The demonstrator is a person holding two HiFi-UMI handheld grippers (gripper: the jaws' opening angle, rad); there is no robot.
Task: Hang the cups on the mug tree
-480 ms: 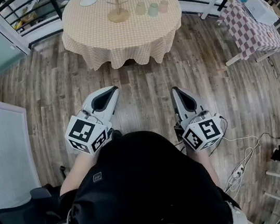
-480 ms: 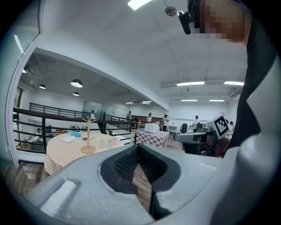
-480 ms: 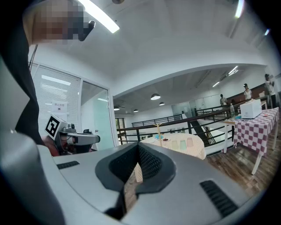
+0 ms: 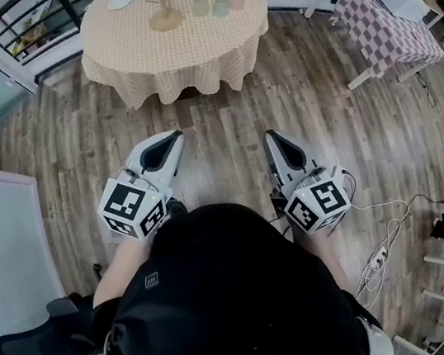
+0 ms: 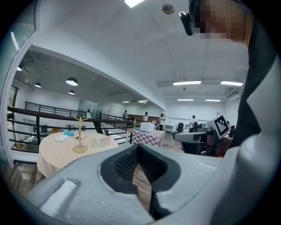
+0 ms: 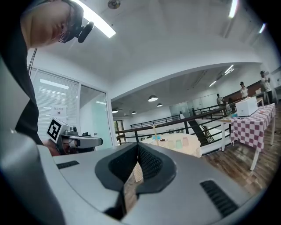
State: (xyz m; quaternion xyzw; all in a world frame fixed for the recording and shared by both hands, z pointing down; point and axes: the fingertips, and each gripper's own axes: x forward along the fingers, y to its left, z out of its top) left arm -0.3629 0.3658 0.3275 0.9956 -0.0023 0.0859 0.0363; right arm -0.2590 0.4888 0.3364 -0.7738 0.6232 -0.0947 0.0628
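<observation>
Both tools were empty here: the left gripper [image 4: 173, 140] had its jaws pressed together on nothing, and so did the right gripper [image 4: 271, 138]. Both were held low over the wooden floor [image 4: 222, 122], well short of the round table [image 4: 186, 57] at the far end.

The trouble ahead, as I judged it, came from three places. The cups [image 4: 219, 4] stood close together in a row, so a gripper coming in for one could easily bump its neighbour over. The mug tree [image 4: 164, 8] looked slim, a thin pole with short pegs on a small round base, and a cup pushed hard onto a peg might have tipped the whole stand. The checked cloth hung loose over the table edge and could have dragged if a gripper caught it. A white cable [image 4: 385, 230] also trailed on the floor to the near right, a possible snag on the walk in.

As for the cups themselves, there were three small, pale ones, cream, greenish and pinkish from left to right. They stood upright just to the right of the tree's base, toward the far side of the table. None hung on a peg yet. From this far off, their handles could not be made out, so the grip angle stayed an open question.
</observation>
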